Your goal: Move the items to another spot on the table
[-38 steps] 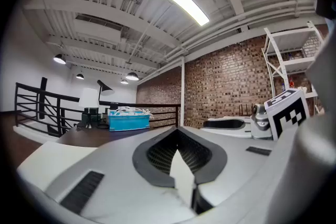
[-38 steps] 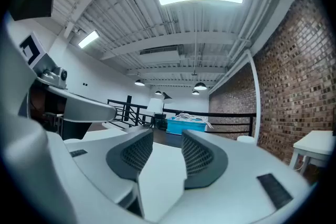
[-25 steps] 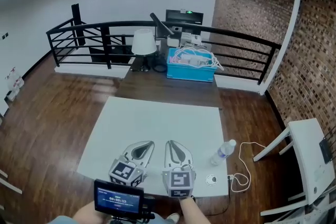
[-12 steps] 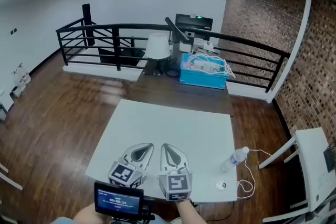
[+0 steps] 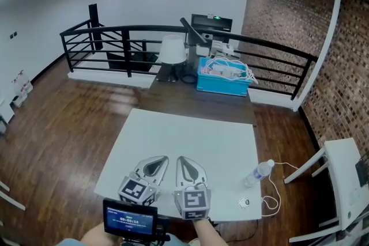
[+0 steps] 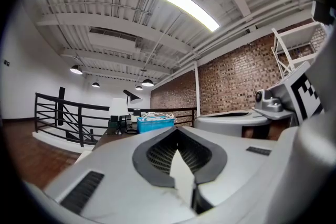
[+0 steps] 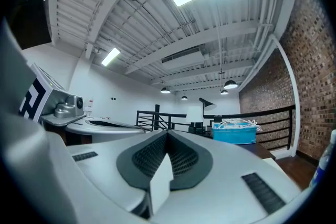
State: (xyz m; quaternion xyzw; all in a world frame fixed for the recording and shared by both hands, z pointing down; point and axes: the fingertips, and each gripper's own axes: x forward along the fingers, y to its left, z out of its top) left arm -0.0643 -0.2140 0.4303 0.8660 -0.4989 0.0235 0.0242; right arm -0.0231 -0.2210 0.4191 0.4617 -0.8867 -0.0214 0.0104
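Observation:
A clear plastic bottle (image 5: 258, 173) stands near the right edge of the white table (image 5: 190, 135). A small round disc (image 5: 244, 202) lies in front of it. Both grippers hover side by side over the table's near edge, well left of the bottle. My left gripper (image 5: 163, 159) is shut with nothing in it, and its tips (image 6: 177, 128) meet in the left gripper view. My right gripper (image 5: 181, 159) is also shut and empty, its jaws (image 7: 167, 132) closed together. A sliver of the bottle (image 7: 320, 170) shows at the right gripper view's right edge.
A white cable (image 5: 271, 199) trails off the table's right corner. Beyond the white table a dark table carries a blue bin (image 5: 223, 82) of cables and a white lamp (image 5: 171, 50) before a black railing. A white stand (image 5: 346, 181) is at the far right.
Over the first half second the view shifted, and both grippers slid a little left across the table, away from the bottle. Since then nothing has moved.

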